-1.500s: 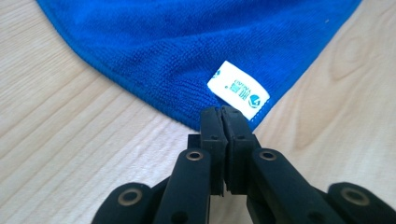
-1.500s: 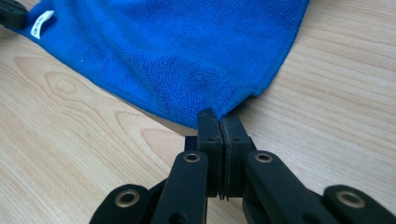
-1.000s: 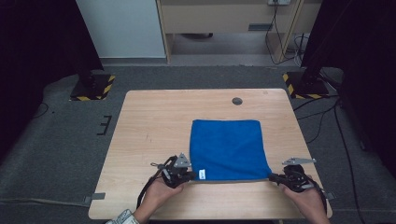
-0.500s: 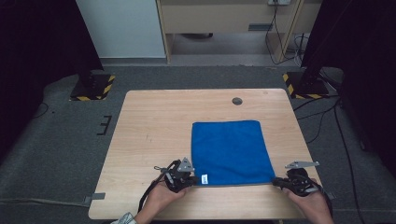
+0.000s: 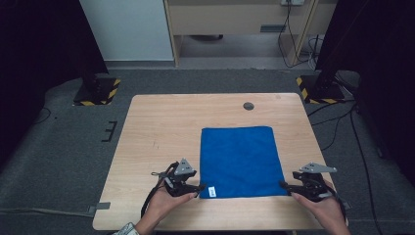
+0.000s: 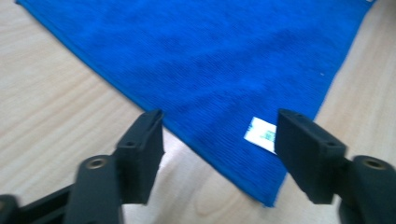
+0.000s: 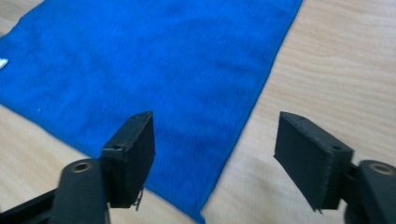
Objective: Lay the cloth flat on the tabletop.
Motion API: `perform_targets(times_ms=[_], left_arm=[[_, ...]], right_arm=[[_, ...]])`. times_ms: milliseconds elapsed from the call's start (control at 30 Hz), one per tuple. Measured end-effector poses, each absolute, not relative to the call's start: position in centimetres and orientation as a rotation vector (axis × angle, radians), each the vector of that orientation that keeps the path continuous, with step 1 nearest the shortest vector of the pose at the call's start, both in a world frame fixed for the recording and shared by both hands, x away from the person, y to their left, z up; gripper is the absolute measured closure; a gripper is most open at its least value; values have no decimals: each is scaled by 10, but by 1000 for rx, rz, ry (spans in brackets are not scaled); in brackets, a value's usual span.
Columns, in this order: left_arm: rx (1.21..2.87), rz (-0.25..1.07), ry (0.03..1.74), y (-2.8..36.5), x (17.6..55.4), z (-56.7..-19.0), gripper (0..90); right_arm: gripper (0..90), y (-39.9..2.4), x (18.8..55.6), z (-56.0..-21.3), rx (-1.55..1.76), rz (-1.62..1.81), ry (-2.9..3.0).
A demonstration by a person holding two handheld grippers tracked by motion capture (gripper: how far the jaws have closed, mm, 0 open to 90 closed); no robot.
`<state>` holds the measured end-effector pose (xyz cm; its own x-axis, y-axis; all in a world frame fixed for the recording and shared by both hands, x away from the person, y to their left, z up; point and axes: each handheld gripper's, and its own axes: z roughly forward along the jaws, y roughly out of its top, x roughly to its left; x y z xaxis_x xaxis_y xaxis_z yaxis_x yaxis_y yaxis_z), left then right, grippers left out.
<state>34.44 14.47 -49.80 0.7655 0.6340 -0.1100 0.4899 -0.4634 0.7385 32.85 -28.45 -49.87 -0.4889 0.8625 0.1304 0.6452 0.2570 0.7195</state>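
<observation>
High view shows your left gripper (image 5: 195, 187) at the near left corner of the blue cloth (image 5: 241, 160) and your right gripper (image 5: 286, 185) at its near right corner, with the cloth spread flat on the surface (image 5: 161, 132) between them. Both sets of jaws have just been opening and now stand wide, pressing on nothing. Left gripper view places the cloth corner and its white label (image 6: 260, 134) just ahead of the jaws. Right gripper view places the other near corner between and just ahead of the jaws.
</observation>
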Motion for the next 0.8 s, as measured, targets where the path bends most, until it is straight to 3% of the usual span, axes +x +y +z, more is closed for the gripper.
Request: perform_targets(times_ms=[433, 800], left_arm=[[2114, 283, 914, 158, 370, -500, 153], [2112, 283, 941, 166, 391, -505, 101]], right_arm=[[129, -267, 351, -501, 1366, 1076, 2213], [107, -237, 360, -501, 1262, 1077, 2309]])
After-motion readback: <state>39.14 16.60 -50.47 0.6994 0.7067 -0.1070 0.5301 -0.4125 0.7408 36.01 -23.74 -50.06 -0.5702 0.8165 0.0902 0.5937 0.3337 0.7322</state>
